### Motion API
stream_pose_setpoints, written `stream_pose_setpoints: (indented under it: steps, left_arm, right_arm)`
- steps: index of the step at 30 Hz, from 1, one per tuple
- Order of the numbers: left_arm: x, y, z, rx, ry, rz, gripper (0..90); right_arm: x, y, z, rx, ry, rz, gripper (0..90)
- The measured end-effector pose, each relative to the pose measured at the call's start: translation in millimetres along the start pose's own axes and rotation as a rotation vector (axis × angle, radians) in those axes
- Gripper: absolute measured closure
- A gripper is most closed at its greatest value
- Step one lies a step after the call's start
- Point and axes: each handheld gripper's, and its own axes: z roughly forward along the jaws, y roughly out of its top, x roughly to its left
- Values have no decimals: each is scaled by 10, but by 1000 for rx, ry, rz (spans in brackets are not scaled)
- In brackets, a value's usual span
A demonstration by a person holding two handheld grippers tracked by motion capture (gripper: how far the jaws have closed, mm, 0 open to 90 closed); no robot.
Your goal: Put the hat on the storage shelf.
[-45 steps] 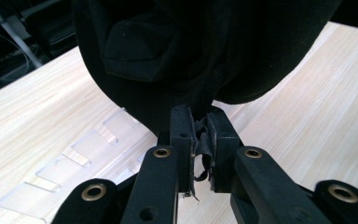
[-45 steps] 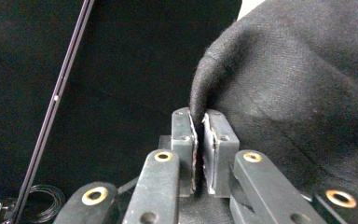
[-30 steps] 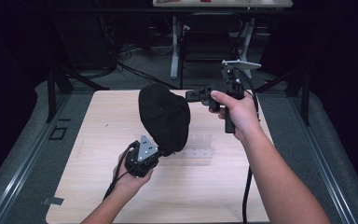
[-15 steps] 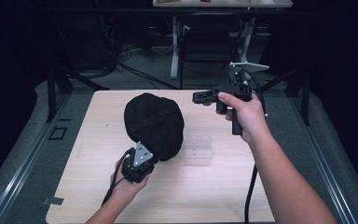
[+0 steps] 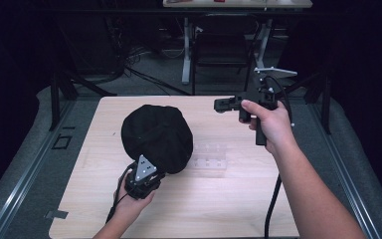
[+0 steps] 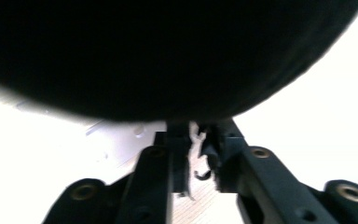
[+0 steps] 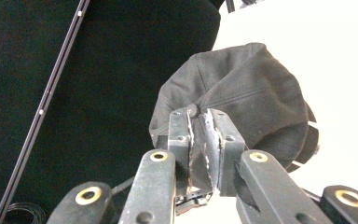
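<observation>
Meanwhile, the left gripper (image 5: 146, 180) is easing its jaws apart just under the black cap (image 5: 156, 137), nothing pinched between them, while the right gripper (image 5: 225, 105) is hovering slightly parted and empty, well clear, no writing legible.

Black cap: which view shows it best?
High view: the whole black cap lies on the table, the left gripper at its near edge. The right gripper view shows its seamed crown, from farther off. In the left gripper view it is a dark blur.
</observation>
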Motion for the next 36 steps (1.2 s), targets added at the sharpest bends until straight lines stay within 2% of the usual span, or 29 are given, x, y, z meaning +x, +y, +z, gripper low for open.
stream_pose_setpoints:
  steps: [4,9,11,12,19,23,26,33,35,36]
  left_arm:
    - [47,20,-96,-25,-3,-9,721]
    - [88,16,-150,-32,1,-19,646]
    - [114,-13,-176,-35,26,-28,614]
    - [148,-45,-196,-36,27,-45,583]
    - [291,-154,-291,-28,59,-79,559]
    - [394,-227,-377,-29,77,-116,550]
    - [485,-302,-450,-30,89,-150,541]
    - [590,-441,-489,-33,102,-203,523]
    - [620,-487,-481,-25,107,-218,512]
    - [652,-537,-474,-26,113,-238,506]
  right_arm:
    - [-30,-9,-52,-8,-13,1,803]
    - [-49,-21,-104,-13,-29,4,802]
    - [-54,-27,-128,-19,-34,7,800]
    - [-65,-31,-154,-18,-39,0,799]
    - [-73,-49,-226,-25,-64,-1,795]
    - [-78,-80,-283,-34,-89,-16,790]
    - [-84,-119,-328,-35,-127,-38,781]
    - [-119,-193,-384,-45,-155,-44,773]
    - [-145,-220,-403,-49,-173,-51,769]
    - [-182,-249,-424,-51,-193,-62,760]
